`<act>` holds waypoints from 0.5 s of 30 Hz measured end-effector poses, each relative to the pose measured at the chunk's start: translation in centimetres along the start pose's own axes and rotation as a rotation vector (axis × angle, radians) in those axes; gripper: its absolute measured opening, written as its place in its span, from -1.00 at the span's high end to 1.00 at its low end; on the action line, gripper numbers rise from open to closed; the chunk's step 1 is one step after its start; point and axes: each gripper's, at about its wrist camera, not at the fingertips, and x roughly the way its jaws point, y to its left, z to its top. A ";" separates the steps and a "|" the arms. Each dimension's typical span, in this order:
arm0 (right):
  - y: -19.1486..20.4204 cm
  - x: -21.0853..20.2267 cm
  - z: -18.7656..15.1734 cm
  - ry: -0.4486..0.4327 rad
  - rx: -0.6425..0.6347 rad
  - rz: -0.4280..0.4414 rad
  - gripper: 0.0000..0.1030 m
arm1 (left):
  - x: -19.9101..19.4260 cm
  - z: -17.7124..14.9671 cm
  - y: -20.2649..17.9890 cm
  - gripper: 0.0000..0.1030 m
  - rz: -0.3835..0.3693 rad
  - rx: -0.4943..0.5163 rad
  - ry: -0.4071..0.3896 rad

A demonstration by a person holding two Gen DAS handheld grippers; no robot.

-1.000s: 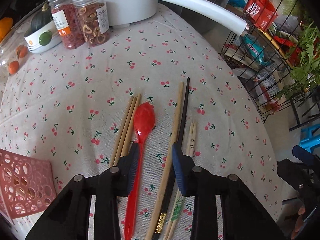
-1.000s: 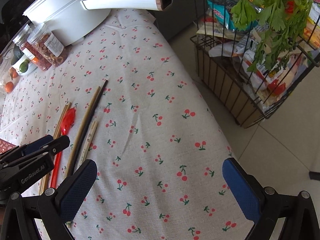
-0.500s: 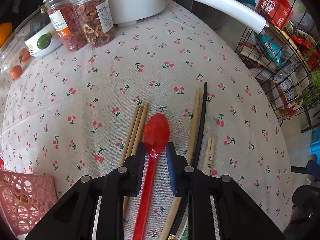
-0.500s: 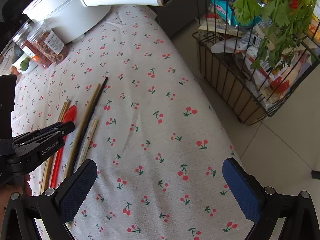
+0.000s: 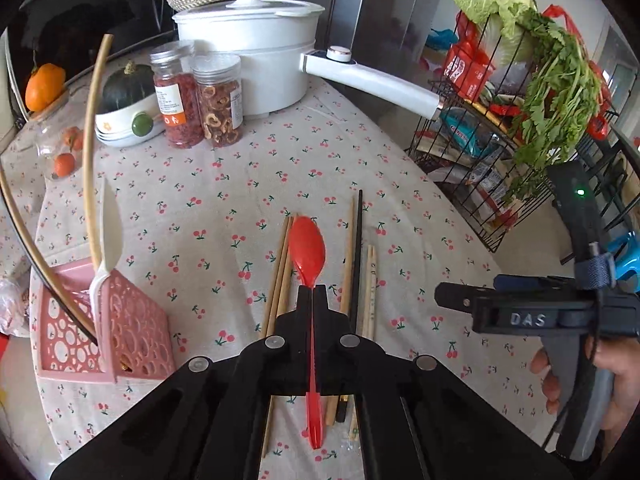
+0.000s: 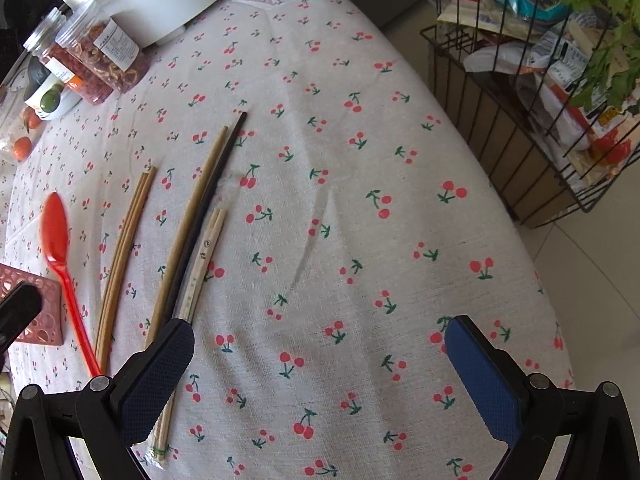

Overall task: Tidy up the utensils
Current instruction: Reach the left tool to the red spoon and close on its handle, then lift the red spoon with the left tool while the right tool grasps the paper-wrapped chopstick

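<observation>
left gripper point(image 5: 314, 292) is clamped on the red spoon point(image 5: 307, 249), lifted; right gripper point(image 6: 320, 364) gapes empty. basket point(image 5: 132, 320) holds a few (white spoon, chopsticks); table chopsticks point(image 6: 124, 240) remain.

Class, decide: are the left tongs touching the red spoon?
Touching. The left wrist view shows the left tongs shut on the red spoon, its thin handle pinched between the pads.

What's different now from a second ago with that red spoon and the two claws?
The left claw has just been closing and is now shut on the red spoon's handle; the spoon has been lifted off the cloth. The right claw stayed wide open and holds nothing. The chopsticks lie where they were on the tablecloth.
</observation>
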 end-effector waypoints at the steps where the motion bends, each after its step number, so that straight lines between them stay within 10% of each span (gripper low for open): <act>1: 0.2 0.4 0.1 0.011 0.003 0.002 -1.00 | -0.7 -0.3 0.3 1.00 -0.006 0.001 -0.008; 10: 2.9 2.5 0.6 0.053 -0.018 -0.012 -1.00 | -0.8 -2.0 2.7 0.94 -0.102 -0.062 0.085; 15: 2.7 2.4 0.6 0.057 0.012 -0.005 -1.00 | 3.4 -1.0 2.2 0.26 -0.119 -0.125 0.157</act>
